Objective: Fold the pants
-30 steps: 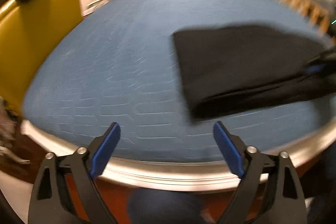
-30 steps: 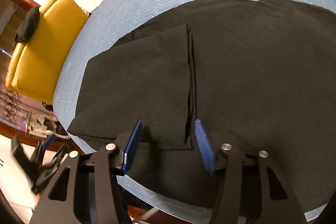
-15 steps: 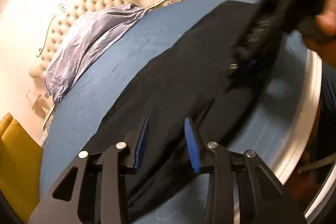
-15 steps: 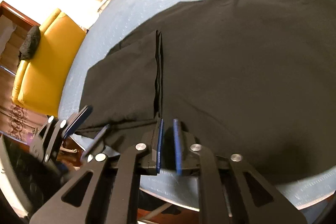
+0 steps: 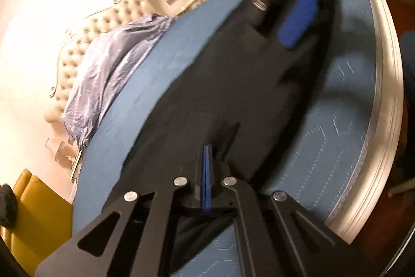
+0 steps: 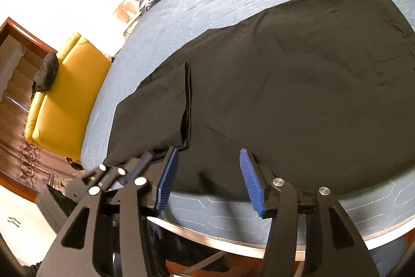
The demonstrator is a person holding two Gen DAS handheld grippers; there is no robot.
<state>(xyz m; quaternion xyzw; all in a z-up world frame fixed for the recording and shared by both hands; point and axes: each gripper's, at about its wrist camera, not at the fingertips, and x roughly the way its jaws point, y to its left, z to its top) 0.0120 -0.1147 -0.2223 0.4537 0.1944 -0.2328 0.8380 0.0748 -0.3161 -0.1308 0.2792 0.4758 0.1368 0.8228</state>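
1. Compared with half a second ago, I am seeing the two tools swap roles: my left gripper [image 5: 206,173] is now pinched fully together, where its fingers were apart, and my right gripper [image 6: 207,178] is now standing wide apart, where its fingers were nearly closed.

2. The left fingers are closing on the black pants [image 6: 285,95] at the near edge, close to the folded-over flap; the blue pads are touching with dark cloth gathered around them, so I am judging that they are holding fabric.

3. The right fingers are holding nothing. They are hovering over the near hem of the pants, at 6 o'clock of the garment in the right wrist view, with the left tool showing at 8 o'clock beside them.

4. The pants are lying flat across the blue quilted bed [image 6: 233,4], running from 9 o'clock to 3 o'clock, one end already doubled back so that its edge is forming a seam line near the middle.

5. A lilac blanket [image 5: 111,69] is bunching at the headboard [image 5: 85,38] at 12 o'clock, and a yellow armchair [image 6: 64,95] is standing off the bed at 9 o'clock.

6. I am reading this as a hand-over: the left is taking the edge and the right is freeing itself to re-grip further along before the next fold.
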